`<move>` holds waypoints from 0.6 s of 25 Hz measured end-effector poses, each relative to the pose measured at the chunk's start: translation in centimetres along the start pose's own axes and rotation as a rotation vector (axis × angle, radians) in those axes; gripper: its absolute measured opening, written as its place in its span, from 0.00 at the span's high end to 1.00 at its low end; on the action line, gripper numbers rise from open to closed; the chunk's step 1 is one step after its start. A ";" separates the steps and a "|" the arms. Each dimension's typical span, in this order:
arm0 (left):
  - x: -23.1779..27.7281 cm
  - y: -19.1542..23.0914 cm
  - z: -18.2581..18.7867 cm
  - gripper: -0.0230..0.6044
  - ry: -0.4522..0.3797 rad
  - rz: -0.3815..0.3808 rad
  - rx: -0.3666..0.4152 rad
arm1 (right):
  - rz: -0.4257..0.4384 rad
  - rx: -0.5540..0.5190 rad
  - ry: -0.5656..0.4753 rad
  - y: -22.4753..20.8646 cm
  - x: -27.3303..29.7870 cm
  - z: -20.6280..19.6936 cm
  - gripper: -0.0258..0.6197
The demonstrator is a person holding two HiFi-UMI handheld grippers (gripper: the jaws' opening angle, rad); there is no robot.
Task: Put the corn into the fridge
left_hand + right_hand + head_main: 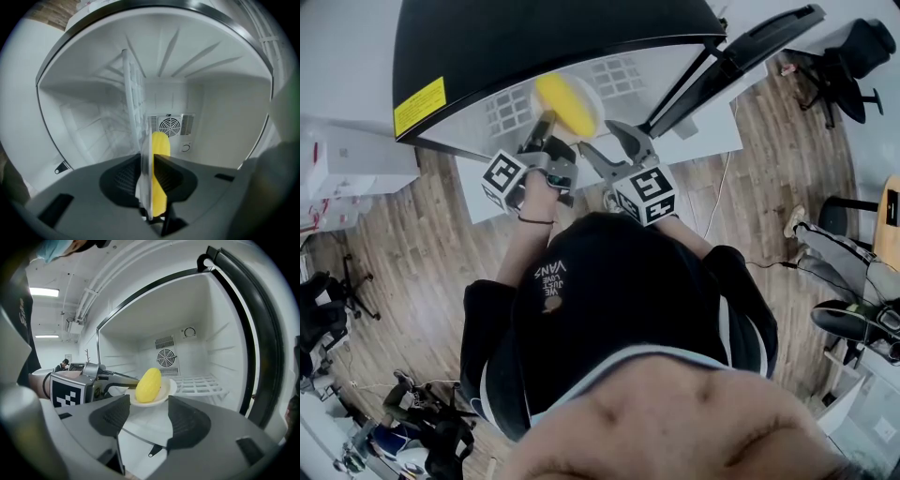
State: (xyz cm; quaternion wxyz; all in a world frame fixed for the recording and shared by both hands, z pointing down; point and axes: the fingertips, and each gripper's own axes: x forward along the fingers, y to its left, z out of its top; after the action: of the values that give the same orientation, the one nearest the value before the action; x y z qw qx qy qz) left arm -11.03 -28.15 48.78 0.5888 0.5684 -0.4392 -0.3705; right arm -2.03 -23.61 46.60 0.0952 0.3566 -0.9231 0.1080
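Note:
The yellow corn (563,102) lies on a small white plate (592,101) held inside the open fridge (469,56). My left gripper (546,129) is shut on the plate's near rim. In the left gripper view the plate (146,178) stands edge-on between the jaws of the left gripper (149,165), with the corn (161,154) just to its right. In the right gripper view the corn (148,385) rests on the plate (168,390) above the fridge floor, and the left gripper (96,380) grips it from the left. My right gripper (147,417) is open and empty, just short of the plate.
A white wire shelf (202,382) sits at the right of the fridge cavity, and a round fan grille (165,356) is on the back wall. The black fridge door (741,49) stands open to the right. Office chairs (839,56) stand on the wooden floor.

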 end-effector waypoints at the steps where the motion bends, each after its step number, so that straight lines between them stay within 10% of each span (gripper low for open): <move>1: 0.0 0.0 0.0 0.86 -0.002 -0.004 -0.003 | 0.001 0.003 0.001 0.0 0.0 0.0 0.58; 15: -0.1 -0.3 0.1 0.80 -0.007 -0.038 -0.008 | -0.003 0.016 0.001 -0.9 1.2 0.3 0.58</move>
State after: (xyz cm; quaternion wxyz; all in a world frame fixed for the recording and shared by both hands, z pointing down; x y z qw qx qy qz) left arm -11.13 -28.13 48.50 0.5824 0.5732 -0.4287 -0.3853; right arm -2.29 -25.14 46.74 0.0931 0.3586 -0.9217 0.1153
